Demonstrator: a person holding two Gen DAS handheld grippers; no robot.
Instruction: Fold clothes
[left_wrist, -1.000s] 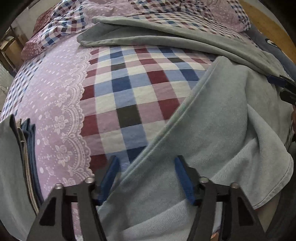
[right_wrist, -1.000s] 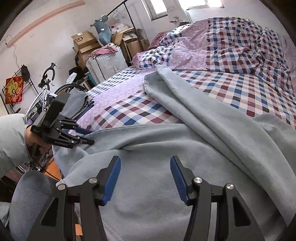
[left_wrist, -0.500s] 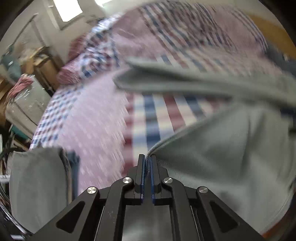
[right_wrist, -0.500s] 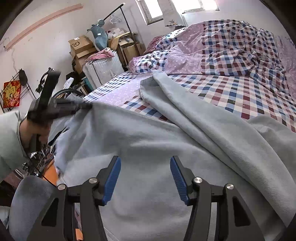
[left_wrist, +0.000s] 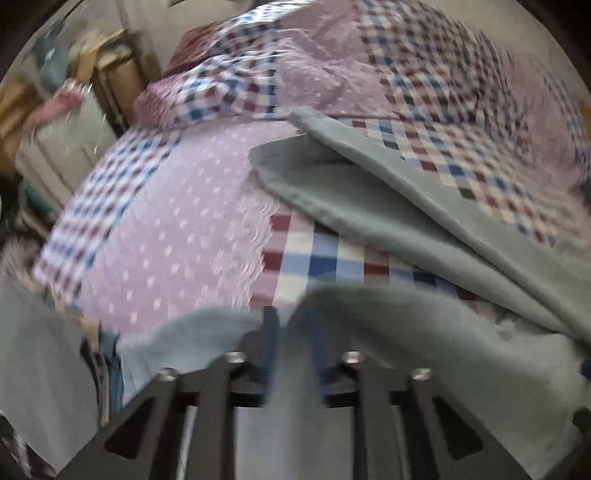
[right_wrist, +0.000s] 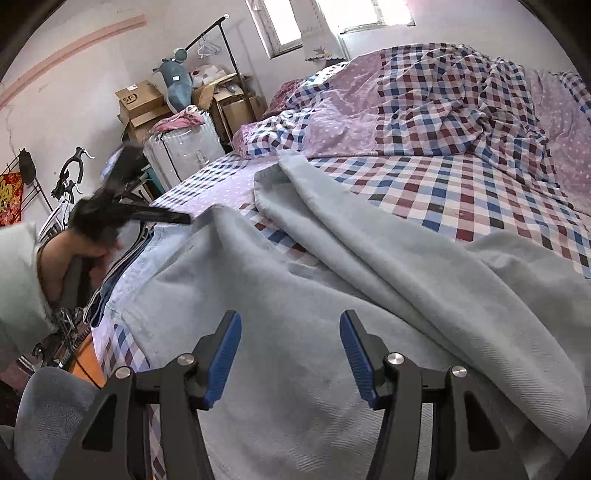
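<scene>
Two hand-held grippers work a grey garment (right_wrist: 303, 295) on the bed (right_wrist: 461, 192): the left hand-held gripper (left_wrist: 293, 332) pinches its edge, the right hand-held gripper (right_wrist: 290, 350) hovers spread wide above it.

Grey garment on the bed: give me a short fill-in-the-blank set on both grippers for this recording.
The left gripper is shut on the grey ____.
The right gripper has its jaws ____.
The grey garment lies on a ____ bedsheet.

Missing words: garment; open; checked
</scene>
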